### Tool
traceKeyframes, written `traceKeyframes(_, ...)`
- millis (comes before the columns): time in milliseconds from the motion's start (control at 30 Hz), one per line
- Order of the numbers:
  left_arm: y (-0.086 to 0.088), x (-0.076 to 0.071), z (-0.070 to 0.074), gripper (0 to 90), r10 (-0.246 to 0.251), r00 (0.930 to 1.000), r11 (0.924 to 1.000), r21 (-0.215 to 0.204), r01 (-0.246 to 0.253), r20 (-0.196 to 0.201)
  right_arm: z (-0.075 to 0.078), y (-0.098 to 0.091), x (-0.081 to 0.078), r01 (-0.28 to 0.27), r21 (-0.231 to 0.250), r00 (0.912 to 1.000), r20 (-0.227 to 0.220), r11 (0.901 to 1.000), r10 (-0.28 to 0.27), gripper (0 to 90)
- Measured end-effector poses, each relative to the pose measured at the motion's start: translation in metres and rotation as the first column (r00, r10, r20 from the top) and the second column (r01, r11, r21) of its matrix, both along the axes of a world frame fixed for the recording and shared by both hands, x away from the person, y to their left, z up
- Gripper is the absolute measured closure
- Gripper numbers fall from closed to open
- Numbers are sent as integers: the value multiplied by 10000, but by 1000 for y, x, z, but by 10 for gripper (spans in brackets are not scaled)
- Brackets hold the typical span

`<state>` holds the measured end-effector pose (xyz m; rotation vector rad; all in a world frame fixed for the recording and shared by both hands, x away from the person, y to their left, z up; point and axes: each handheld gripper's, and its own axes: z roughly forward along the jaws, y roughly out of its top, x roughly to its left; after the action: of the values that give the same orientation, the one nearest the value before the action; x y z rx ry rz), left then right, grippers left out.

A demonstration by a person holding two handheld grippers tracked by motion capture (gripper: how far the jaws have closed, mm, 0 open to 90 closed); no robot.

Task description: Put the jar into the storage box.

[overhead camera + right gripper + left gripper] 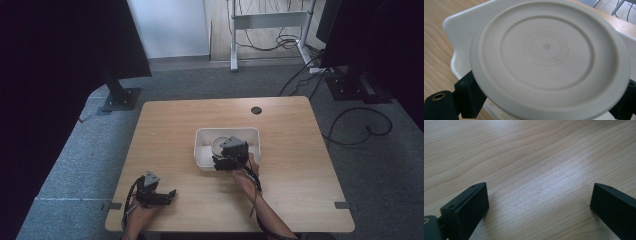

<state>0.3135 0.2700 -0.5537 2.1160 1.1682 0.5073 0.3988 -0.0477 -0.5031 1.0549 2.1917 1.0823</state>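
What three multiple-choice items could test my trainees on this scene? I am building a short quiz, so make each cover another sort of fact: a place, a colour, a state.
1. Where is the right gripper?
A. At the white bin
B. By the table's far edge
C. Off the table

2. What colour is the round lid?
A. Red
B. Off-white
C. Black

3. How do the left gripper's jaws stand?
A. Shut on a lid
B. Shut on nothing
C. Open over bare wood

Answers:
1. A: in the high view the gripper sits over the bin's near side.
2. B: the right gripper view shows a pale, off-white lid with raised lettering, between the jaws.
3. C: the left gripper view shows both jaws wide apart with only the table between them.
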Motion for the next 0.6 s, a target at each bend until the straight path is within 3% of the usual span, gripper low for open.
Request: traceKeyframes(600, 0, 0, 0, 19, -8, 10000, 10000, -18, 8, 1, -19, 19, 12, 54, -357, 9994, -341, 9993, -66, 91)
